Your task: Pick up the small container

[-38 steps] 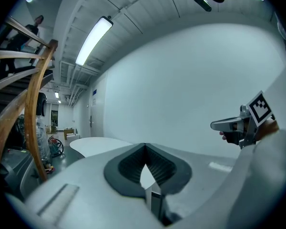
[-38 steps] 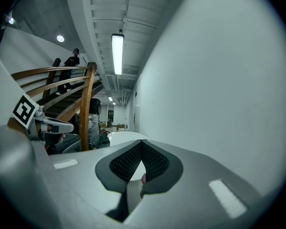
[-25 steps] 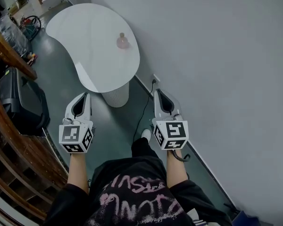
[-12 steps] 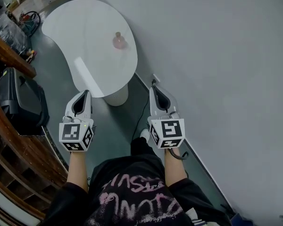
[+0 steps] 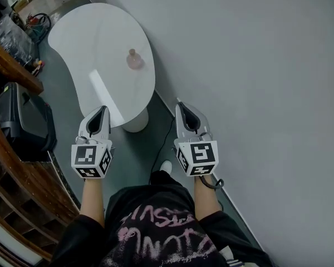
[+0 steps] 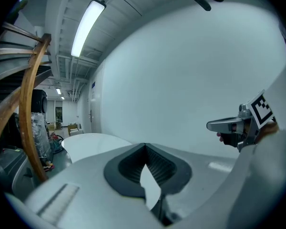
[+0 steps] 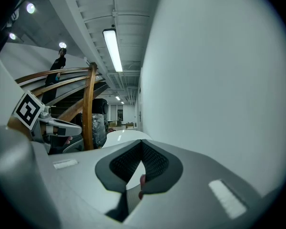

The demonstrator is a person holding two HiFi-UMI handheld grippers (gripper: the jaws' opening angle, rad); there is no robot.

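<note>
The small container [image 5: 134,59], pink with a narrow neck, stands on the white surface [image 5: 94,43] in the upper left of the head view, near the edge on the wall side. The left hand-held gripper [image 5: 102,110] and the right hand-held gripper [image 5: 180,104] are both clenched on nothing, low in the frame and well apart from it. I would first step closer, then release one gripper's jaws before reaching. Come in level at the wide body, not the neck.
</note>
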